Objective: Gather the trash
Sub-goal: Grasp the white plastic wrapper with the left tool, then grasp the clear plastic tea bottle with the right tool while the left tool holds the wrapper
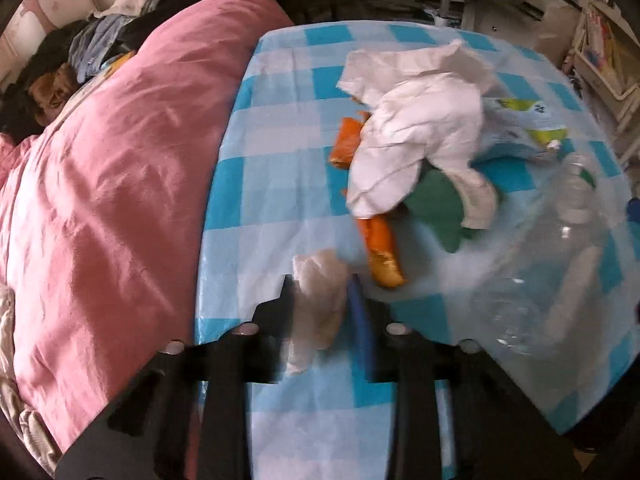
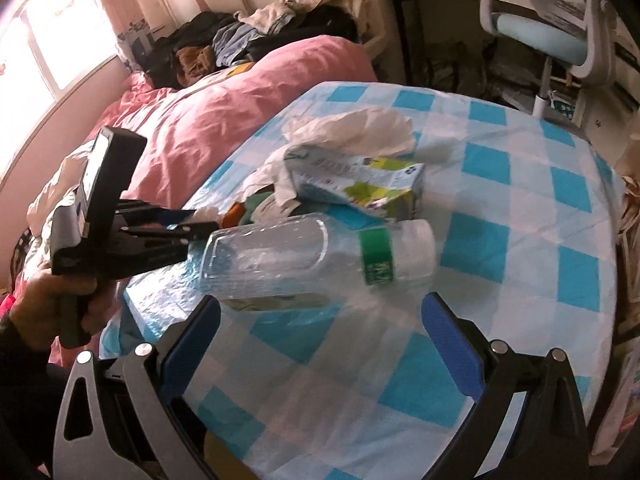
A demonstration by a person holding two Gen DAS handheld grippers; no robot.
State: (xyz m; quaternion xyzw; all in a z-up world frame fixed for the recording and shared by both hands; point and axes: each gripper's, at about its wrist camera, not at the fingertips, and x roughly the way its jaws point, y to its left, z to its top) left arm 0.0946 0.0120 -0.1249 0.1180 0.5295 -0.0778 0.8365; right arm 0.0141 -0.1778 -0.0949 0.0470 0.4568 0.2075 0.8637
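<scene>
Trash lies on a blue-checked table (image 1: pixel 276 184). My left gripper (image 1: pixel 322 284) is shut on a crumpled white tissue (image 1: pixel 320 300) near the table's left edge; it also shows in the right wrist view (image 2: pixel 204 218). Beyond it lie orange peels (image 1: pixel 382 252), a green scrap (image 1: pixel 436 204), large white crumpled paper (image 1: pixel 420 132) and a flattened carton (image 2: pixel 360 184). A clear plastic bottle (image 2: pixel 304 256) with a green label lies on its side just ahead of my right gripper (image 2: pixel 320 320), which is open and empty above the table (image 2: pixel 520 216).
A bed with a pink duvet (image 1: pixel 112 200) and piled clothes (image 2: pixel 248 36) borders the table's left side. A light-blue chair (image 2: pixel 548 40) and a desk stand behind the table. Shelving with clutter (image 1: pixel 600 52) is at the far right.
</scene>
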